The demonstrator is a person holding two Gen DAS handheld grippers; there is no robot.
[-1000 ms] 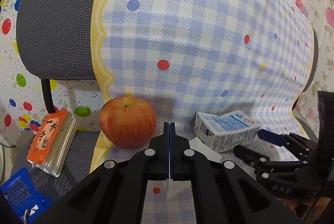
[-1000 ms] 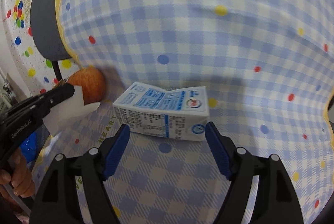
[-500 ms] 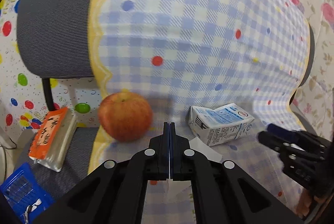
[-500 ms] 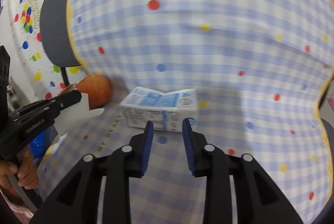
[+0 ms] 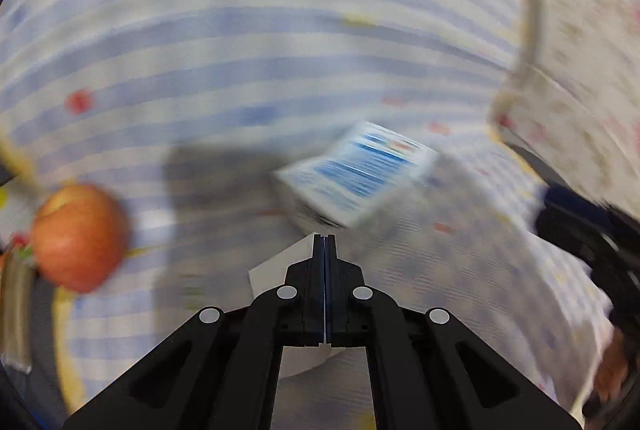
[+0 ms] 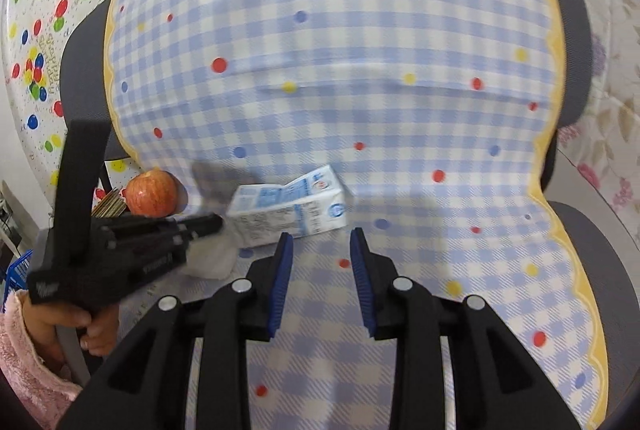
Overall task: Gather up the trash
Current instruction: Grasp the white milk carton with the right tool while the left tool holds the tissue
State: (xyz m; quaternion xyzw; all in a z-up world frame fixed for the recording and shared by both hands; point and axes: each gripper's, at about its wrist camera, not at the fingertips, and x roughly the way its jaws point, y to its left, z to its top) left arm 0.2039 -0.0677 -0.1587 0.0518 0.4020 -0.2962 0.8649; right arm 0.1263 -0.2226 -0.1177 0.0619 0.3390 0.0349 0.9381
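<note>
A blue-and-white milk carton lies on its side on the checked cloth over the chair seat; the left wrist view shows it blurred. My left gripper is shut on a white piece of paper, just short of the carton; the right wrist view shows it from the side with the paper hanging under it. My right gripper is partly open and empty, a little in front of the carton.
A red apple sits left of the carton, with a notebook beside it. The blue checked cloth covers a grey office chair. A blue basket is at the far left.
My left gripper swung right toward the carton with the paper; its view is now motion-blurred. My right gripper pulled back from the carton and its jaws narrowed from wide open.
</note>
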